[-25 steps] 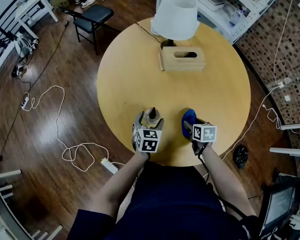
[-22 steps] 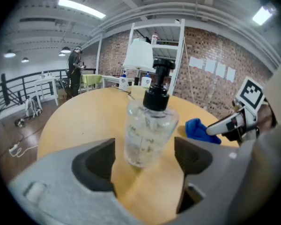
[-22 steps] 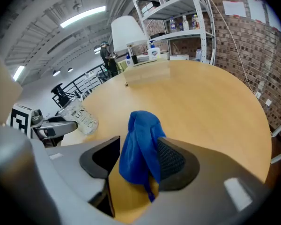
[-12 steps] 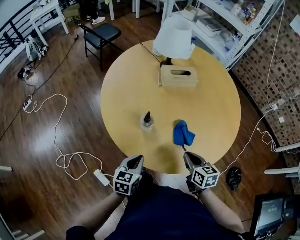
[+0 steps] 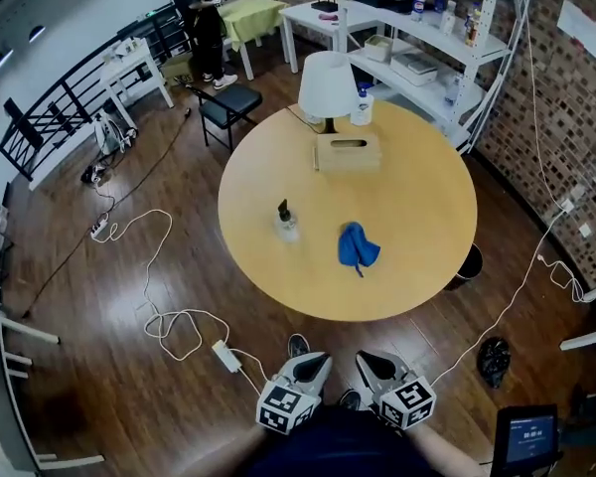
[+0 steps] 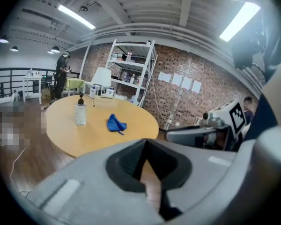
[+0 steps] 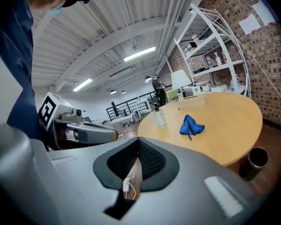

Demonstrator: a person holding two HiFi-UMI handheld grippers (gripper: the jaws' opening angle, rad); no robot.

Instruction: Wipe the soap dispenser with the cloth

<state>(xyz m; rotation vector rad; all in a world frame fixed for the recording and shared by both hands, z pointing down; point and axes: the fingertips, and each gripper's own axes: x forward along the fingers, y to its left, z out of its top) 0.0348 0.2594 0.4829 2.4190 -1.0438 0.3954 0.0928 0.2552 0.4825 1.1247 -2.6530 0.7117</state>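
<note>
**Head view.** The soap dispenser (image 5: 286, 222) is shown upright on the round table (image 5: 417, 286). The crumpled blue cloth (image 5: 356, 246) lies near it on its right, not touching it. The left gripper (image 5: 321, 361) and right gripper (image 5: 364, 359) are held off the table's near edge, well apart from both things. A power strip (image 5: 224, 356) with its white cable lies on the floor just beside them, and a step toward the table could be caught on it.

**Left gripper view.** The jaws of the left gripper (image 6: 146, 170) have just been closing and are seen together, with nothing between them. The soap dispenser (image 6: 80, 112) stands tall and narrow. If it is rubbed without being braced, it is likely to be tipped or slid.

**Right gripper view.** The jaws of the right gripper (image 7: 135, 170) have likewise just been closing and are drawn together on nothing. If the cloth (image 7: 191, 124) is approached with the jaws unopened, it would be pushed rather than gripped. A pinch on only 1 trailing corner would leave little wiping surface.
</note>
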